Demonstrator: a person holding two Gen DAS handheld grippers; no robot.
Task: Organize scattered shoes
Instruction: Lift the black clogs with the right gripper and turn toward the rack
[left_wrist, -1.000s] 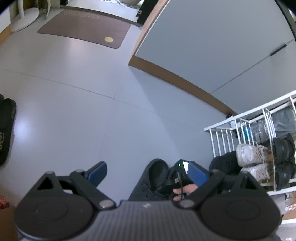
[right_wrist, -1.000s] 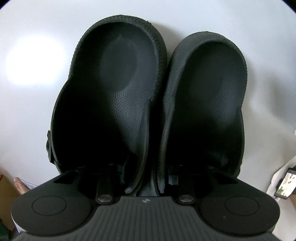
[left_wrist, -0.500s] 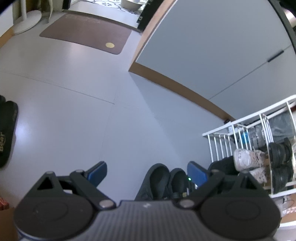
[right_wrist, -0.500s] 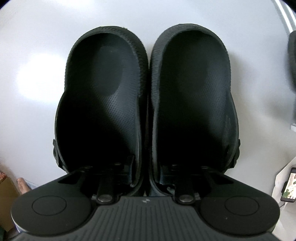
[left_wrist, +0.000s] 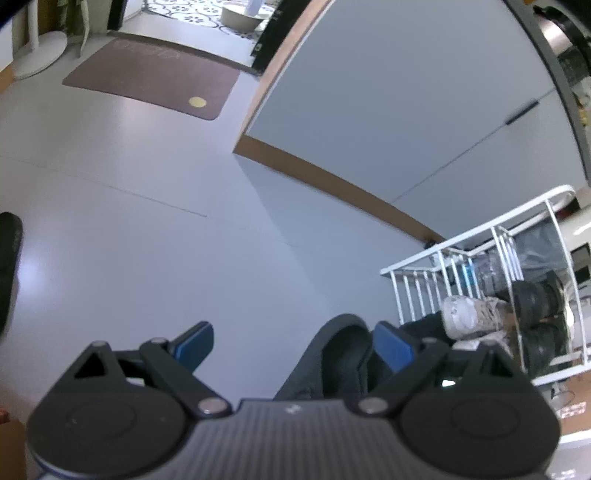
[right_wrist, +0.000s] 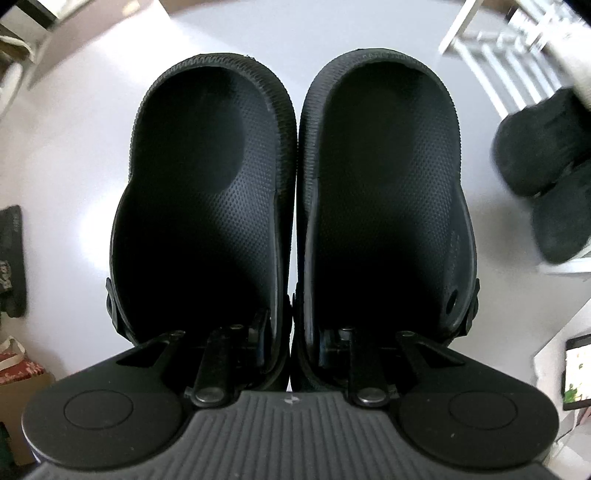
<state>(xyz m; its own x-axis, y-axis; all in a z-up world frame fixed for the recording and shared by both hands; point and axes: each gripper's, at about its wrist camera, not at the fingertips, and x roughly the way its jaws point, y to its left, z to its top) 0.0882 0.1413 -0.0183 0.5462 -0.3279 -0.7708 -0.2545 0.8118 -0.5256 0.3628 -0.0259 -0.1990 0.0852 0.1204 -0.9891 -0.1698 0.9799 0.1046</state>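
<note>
Two black clogs, the left one (right_wrist: 199, 206) and the right one (right_wrist: 388, 199), fill the right wrist view, pressed side by side. My right gripper (right_wrist: 291, 332) is shut on their inner walls, one finger inside each clog, and holds the pair above the pale floor. The clogs also show in the left wrist view (left_wrist: 343, 354), low and right of centre. My left gripper (left_wrist: 293, 341) is open and empty, its blue pads (left_wrist: 195, 341) apart. A white wire shoe rack (left_wrist: 491, 280) stands at the right with several shoes on it.
A black slipper (left_wrist: 9, 254) lies on the floor at the far left; it also shows in the right wrist view (right_wrist: 11, 258). Black shoes (right_wrist: 543, 184) sit at the rack's edge. A brown doormat (left_wrist: 155, 83) lies far back. A grey cabinet (left_wrist: 406, 103) lines the wall.
The right gripper has squeezed the two clogs together and carried them toward the rack, which now shows at the right. The left gripper has tilted up slightly and stayed open.
</note>
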